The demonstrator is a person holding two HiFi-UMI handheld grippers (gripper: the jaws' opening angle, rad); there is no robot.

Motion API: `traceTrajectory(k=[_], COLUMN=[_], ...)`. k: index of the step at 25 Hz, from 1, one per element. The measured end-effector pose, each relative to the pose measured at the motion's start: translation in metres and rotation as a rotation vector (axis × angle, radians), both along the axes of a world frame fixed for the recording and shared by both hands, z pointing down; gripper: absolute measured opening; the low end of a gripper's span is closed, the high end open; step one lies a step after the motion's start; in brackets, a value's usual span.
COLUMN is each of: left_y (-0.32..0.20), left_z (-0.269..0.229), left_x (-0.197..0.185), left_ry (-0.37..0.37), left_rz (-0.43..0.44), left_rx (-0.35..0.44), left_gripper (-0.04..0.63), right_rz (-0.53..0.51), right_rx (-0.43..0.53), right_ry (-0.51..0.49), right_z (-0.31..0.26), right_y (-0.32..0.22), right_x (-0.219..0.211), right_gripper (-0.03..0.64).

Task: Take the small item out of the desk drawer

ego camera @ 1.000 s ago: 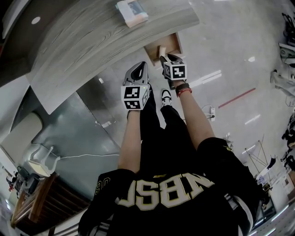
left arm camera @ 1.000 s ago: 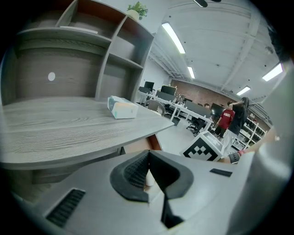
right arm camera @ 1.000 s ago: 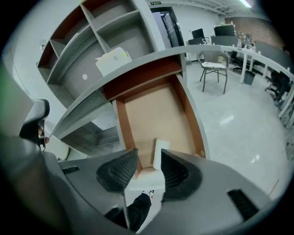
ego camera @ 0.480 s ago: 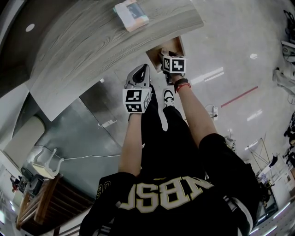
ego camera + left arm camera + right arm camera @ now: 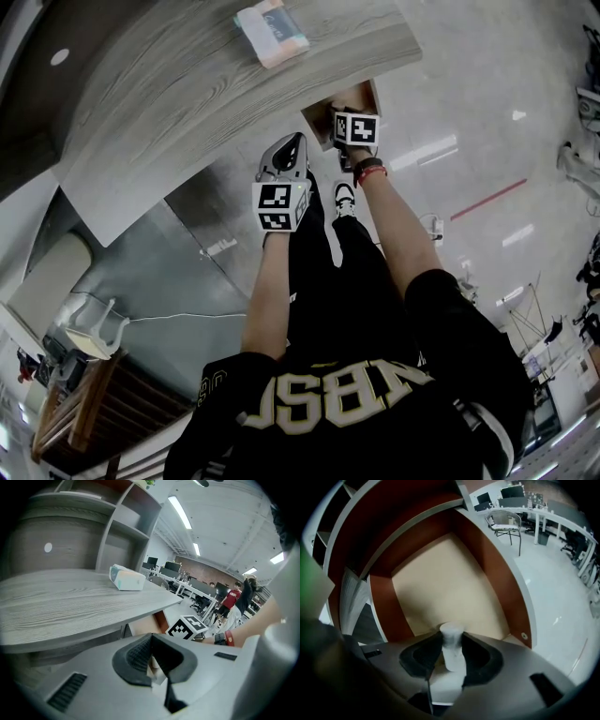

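Note:
The open wooden drawer (image 5: 366, 95) juts out from under the grey desk (image 5: 187, 84). My right gripper (image 5: 341, 116) reaches down into it. In the right gripper view a small white bottle-like item (image 5: 452, 645) stands upright over the drawer's pale bottom (image 5: 440, 588), between the dark pads. The right gripper's (image 5: 451, 652) jaws are closing and both pads touch the item's sides. My left gripper (image 5: 290, 150) hangs beside the drawer, over the floor, with its jaws (image 5: 151, 641) shut on nothing. The right gripper's marker cube (image 5: 188, 626) shows in the left gripper view.
A pale tissue box (image 5: 270, 30) lies on the desk top, also seen as the box (image 5: 127, 579) in the left gripper view. Red-brown drawer walls (image 5: 497, 564) close in both sides of the item. The person's legs and a shoe (image 5: 339, 197) stand below the grippers.
The right gripper has moved forward and down into the drawer, over the spot where the small item stood. The left gripper has barely shifted.

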State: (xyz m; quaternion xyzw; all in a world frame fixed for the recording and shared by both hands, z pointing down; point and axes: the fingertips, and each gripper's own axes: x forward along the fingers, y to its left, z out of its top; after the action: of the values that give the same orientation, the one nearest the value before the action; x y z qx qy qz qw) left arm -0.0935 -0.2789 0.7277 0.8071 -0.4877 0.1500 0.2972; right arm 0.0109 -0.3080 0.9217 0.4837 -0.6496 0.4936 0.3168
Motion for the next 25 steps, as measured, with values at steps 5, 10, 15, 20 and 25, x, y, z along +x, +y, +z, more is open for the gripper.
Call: traceTrajectory(k=[5,10,15,20,25], left_y=[-0.005,-0.002,0.006,0.017,0.03], left_z=[-0.002,-0.005,-0.01,-0.025,-0.047], left_x=[-0.002,-0.006,-0.01,-0.013,-0.015], left_ry=[-0.009,-0.018,-0.032,-0.041,-0.048], left_rz=[-0.012,-0.034,-0.059,-0.086,-0.118], left_rx=[0.005,0.007,0.01,0.029,0.058], left_gripper=[0.014,0.014,0.014,0.014,0.014], right_rz=[0.0,-0.001,0.001,-0.025,-0.055], right_rx=[-0.002,0.022,0.045,0.099,0.156], right_ry=[-0.011,-0.02,-0.034,-0.04,-0.048], right_z=[-0.001,-0.014,-0.033,-0.064,-0.099], right_y=[-0.002,-0.003,0.004,0.013,0.028], right_x=[0.002,0.006,0.01,0.013,0.018], right_gripper=[0.129,0.129,0.13,0.13,0.13])
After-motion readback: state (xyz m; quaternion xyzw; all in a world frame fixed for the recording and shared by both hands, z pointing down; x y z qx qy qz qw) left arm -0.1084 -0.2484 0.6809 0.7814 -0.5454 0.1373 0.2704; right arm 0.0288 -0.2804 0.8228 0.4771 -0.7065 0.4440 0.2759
